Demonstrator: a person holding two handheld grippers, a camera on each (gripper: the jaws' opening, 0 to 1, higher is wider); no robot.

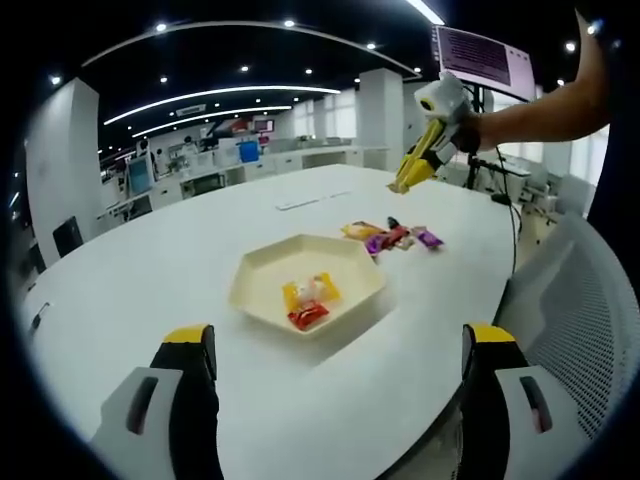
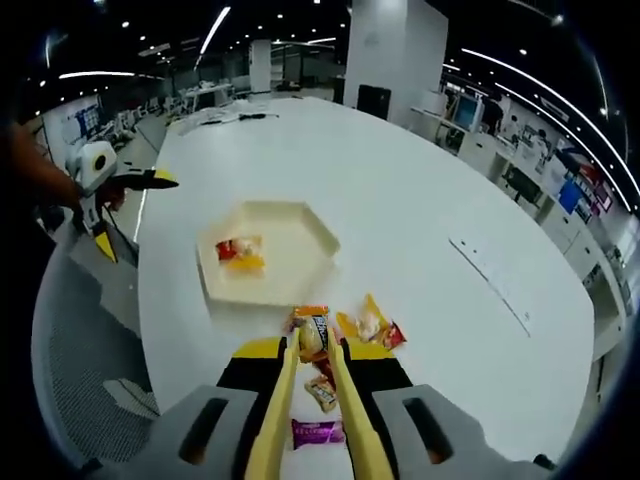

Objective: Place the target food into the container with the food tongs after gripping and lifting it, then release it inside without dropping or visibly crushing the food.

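Item: wrapped snack packets, small and bright, in a loose cluster on the white table just beside the cream hexagonal tray; two packets, one yellow and one red, already lay inside the tray. Handling, by judgement: light, soft-filled, with slick crinkly film likely to slide under a hard pinch; contents probably crushable, so a gentle squeeze across the packet's middle, not its sealed ends, would suit. Tool: yellow food tongs held in the right gripper, whose fingers were closed on the tong arms; the tong tips flanked an orange-and-white packet at the cluster's near edge, and whether it was clamped or merely bracketed could not be told. Pose: in the left gripper view the right gripper hung above the table beyond the cluster, tongs angled downward, a bare forearm extended behind it. The left gripper had its fingers spread wide, holding nothing, facing the tray from the table's near edge.
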